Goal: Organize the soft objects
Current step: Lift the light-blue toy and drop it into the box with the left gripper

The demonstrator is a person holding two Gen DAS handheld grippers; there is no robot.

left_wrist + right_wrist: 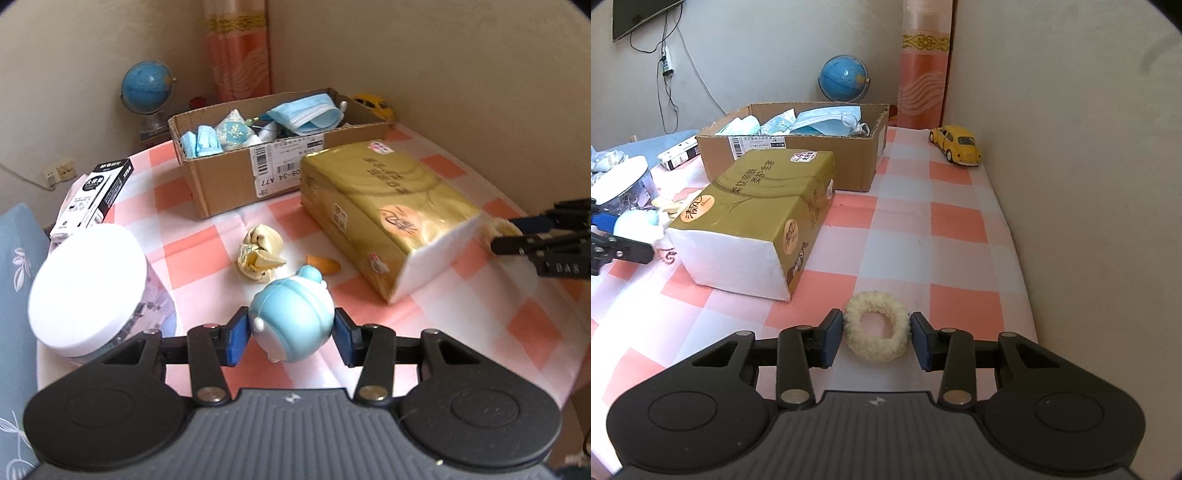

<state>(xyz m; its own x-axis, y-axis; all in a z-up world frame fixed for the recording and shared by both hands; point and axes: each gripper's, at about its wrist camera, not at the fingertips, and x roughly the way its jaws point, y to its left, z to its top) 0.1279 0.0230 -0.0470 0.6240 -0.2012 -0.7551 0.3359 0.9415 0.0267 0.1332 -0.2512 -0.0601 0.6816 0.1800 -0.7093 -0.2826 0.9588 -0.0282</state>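
In the left wrist view my left gripper [291,328] has its blue pads on both sides of a soft blue-and-white toy [291,317], touching it. In the right wrist view my right gripper [877,334] straddles a cream fluffy scrunchie [877,330] lying on the checked tablecloth, with a thin gap at each pad. A crumpled yellowish cloth [258,253] and a small orange piece [325,264] lie beyond the toy. A cardboard box [236,173] at the back holds blue face masks [310,112] and other soft items; it also shows in the right wrist view [820,155].
A gold tissue pack [384,210] lies between the grippers, also in the right wrist view [757,218]. A white-lidded clear jar [86,288] and a black-and-white carton [92,195] stand left. A globe [844,79] and a yellow toy car [956,144] sit by the wall.
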